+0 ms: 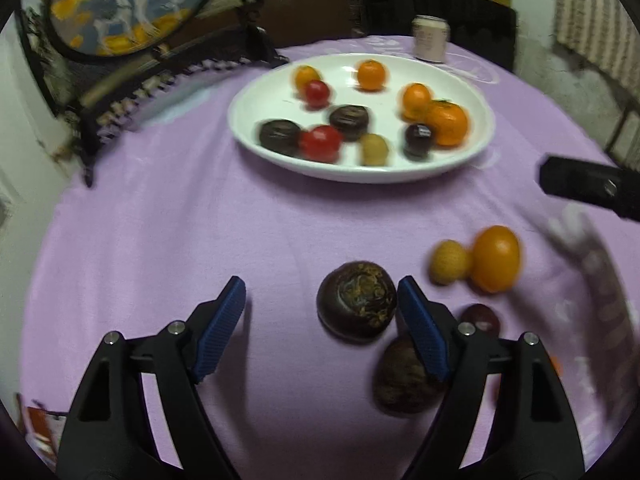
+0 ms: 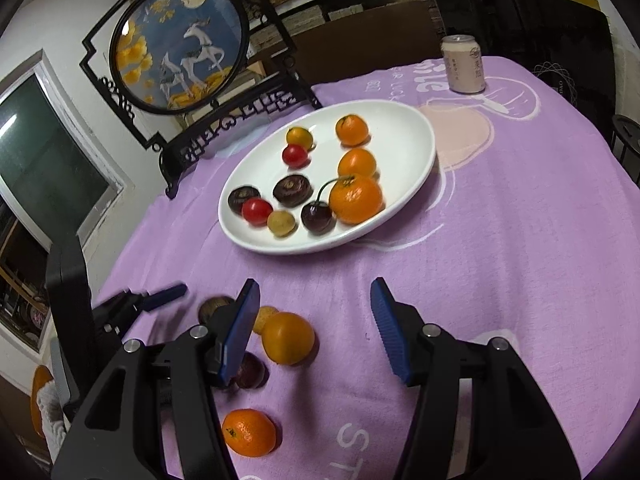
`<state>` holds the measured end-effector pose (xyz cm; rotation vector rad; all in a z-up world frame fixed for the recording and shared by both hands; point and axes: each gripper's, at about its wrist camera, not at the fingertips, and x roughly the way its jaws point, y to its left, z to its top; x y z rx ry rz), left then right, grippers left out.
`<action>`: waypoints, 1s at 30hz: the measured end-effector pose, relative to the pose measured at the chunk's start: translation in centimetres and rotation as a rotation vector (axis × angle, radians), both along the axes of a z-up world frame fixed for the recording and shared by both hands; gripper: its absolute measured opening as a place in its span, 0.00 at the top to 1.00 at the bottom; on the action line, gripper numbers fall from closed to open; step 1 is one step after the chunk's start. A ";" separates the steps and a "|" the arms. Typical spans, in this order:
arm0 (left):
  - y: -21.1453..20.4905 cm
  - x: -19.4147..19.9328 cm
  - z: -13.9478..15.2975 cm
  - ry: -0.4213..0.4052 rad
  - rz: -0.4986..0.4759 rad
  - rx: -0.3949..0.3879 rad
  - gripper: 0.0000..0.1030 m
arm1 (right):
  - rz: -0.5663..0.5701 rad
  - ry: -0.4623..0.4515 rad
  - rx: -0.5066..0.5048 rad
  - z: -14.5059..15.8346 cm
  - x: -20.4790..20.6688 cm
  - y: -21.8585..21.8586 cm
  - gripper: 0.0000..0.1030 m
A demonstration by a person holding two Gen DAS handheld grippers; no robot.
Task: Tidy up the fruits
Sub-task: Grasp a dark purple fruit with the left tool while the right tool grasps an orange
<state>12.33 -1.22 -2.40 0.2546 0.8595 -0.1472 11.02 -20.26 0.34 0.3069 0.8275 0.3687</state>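
A white plate [image 1: 472,80] [image 2: 412,136] holds several small oranges, red tomatoes, dark round fruits, a yellow one and a cherry. Loose on the purple cloth lie a dark brown round fruit [image 1: 356,300], a second dark one [image 1: 404,380], an orange [image 1: 496,258] [image 2: 288,338], a small yellow fruit [image 1: 450,262], a dark cherry [image 2: 250,372] and a mandarin [image 2: 249,432]. My left gripper [image 1: 322,300] is open low over the cloth, the brown fruit just inside its right finger. My right gripper [image 2: 314,298] is open and empty, the orange below its left finger.
A drink can [image 1: 430,38] [image 2: 464,64] stands behind the plate. A framed round deer picture on a black stand [image 2: 180,44] is at the back left. The left gripper's finger [image 2: 160,298] shows at the left of the right wrist view.
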 end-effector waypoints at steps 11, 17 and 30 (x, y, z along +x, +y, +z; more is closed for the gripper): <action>2.3 1.5 -0.6 0.019 0.095 0.004 0.22 | 0.093 0.027 -0.054 -1.2 -0.5 2.6 0.44; 2.5 1.5 -0.7 0.026 0.096 -0.016 0.23 | 0.106 0.056 -0.056 -2.1 -0.4 3.1 0.49; 1.6 0.8 -0.6 0.044 0.028 -0.063 0.61 | 0.124 0.063 -0.110 -3.4 -0.2 4.1 0.66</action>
